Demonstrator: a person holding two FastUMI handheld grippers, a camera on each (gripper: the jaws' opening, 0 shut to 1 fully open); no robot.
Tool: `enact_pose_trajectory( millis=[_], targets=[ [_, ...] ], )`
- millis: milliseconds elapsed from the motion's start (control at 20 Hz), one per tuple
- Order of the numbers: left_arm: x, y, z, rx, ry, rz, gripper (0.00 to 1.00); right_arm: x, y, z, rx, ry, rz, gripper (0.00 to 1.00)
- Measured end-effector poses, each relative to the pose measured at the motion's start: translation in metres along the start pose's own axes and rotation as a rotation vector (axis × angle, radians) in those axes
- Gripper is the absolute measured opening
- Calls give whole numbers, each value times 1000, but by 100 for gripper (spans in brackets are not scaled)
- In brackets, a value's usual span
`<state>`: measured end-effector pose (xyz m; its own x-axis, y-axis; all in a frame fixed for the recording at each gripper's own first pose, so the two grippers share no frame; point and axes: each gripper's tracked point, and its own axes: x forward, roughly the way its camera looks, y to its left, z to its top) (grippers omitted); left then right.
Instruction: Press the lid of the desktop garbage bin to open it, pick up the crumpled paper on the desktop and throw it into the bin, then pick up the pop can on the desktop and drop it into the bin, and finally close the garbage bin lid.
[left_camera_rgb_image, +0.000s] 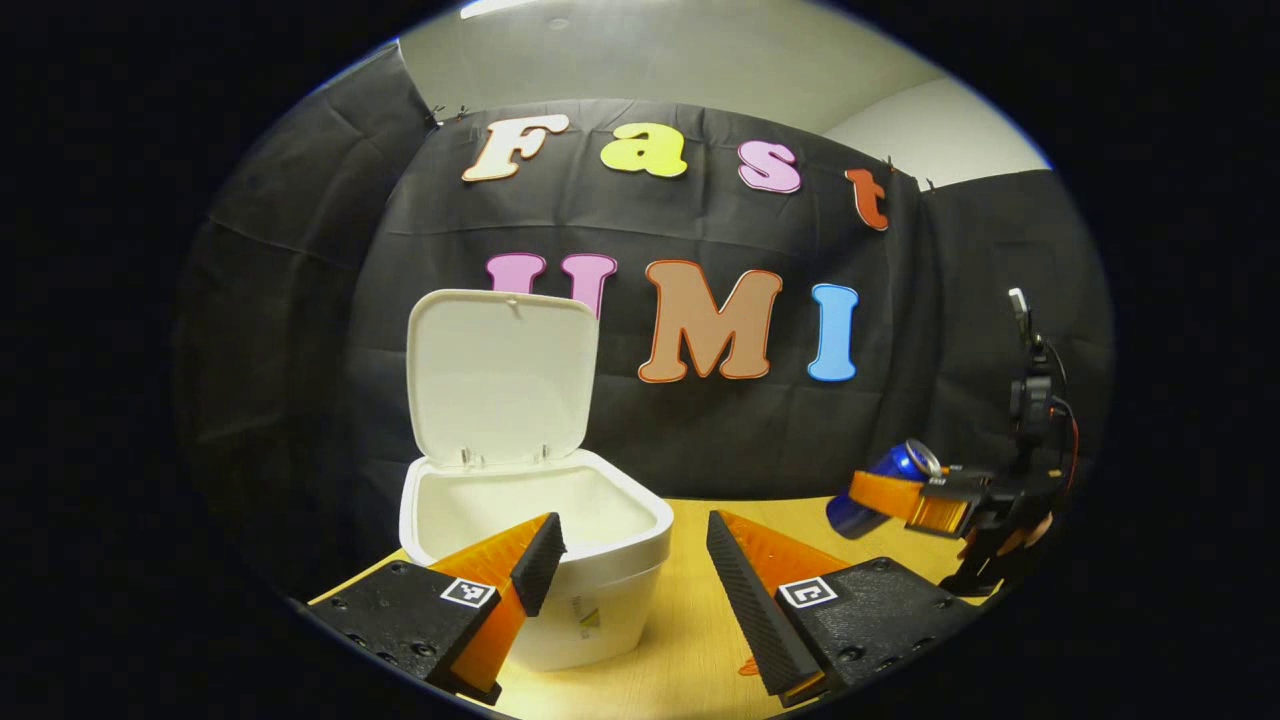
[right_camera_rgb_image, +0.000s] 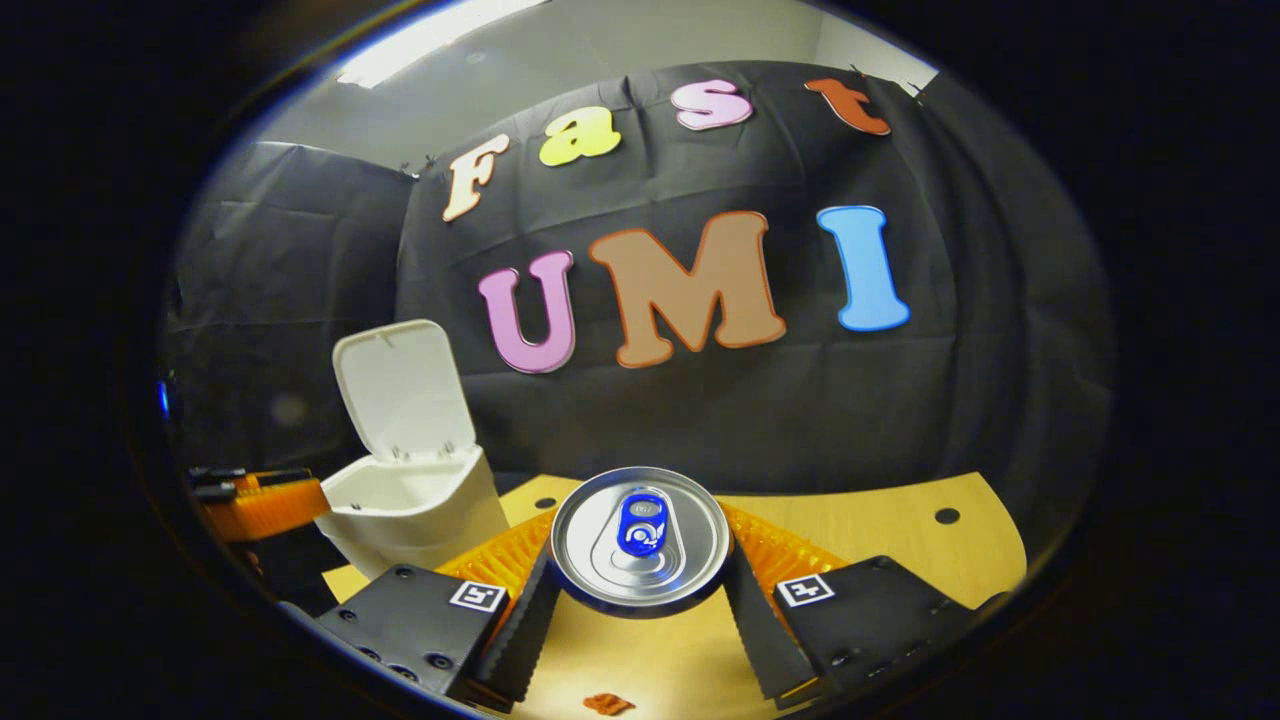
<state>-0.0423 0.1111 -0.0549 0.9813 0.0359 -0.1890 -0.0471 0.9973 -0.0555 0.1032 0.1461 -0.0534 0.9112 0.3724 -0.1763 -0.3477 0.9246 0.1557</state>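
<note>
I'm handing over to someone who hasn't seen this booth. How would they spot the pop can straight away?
Start at the white garbage bin on the wooden desktop, its lid standing open. Off to its side, above the desktop, the right tool holds the pop can tilted in the air. It is the one blue metal thing, with a silver top and blue pull tab.

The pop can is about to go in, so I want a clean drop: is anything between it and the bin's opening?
Nothing visible blocks it. The right gripper holds the pop can above the desktop. The bin stands with its lid raised upright. The left gripper sits open beside the bin's near rim, not over the opening.
</note>
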Motion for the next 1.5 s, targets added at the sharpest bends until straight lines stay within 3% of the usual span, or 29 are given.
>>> enact_pose_trajectory(
  millis=[350, 600, 900, 1050, 1150, 1200, 1500],
  targets=[
    [-22, 59, 2, 10, -11, 86, 87, 31, 96, 49, -48, -105, 158, 82],
    [-41, 103, 1, 18, -10, 163, 85, 61, 160, 26, -88, -58, 250, 82],
    [-61, 139, -6, 26, 10, 238, 87, 90, 207, -15, -109, 35, 301, 82],
    [-66, 146, -7, 20, 13, 257, 87, 97, 217, -41, -122, 129, 318, 84],
    [-66, 143, -9, 16, 14, 255, 87, 96, 217, -51, -116, 165, 311, 92],
    [-64, 140, -9, 17, 14, 249, 87, 87, 213, -47, -114, 147, 306, 100],
    [-39, 102, 1, 14, -9, 164, 87, 44, 156, 25, -164, -94, 191, 100]
  ],
)
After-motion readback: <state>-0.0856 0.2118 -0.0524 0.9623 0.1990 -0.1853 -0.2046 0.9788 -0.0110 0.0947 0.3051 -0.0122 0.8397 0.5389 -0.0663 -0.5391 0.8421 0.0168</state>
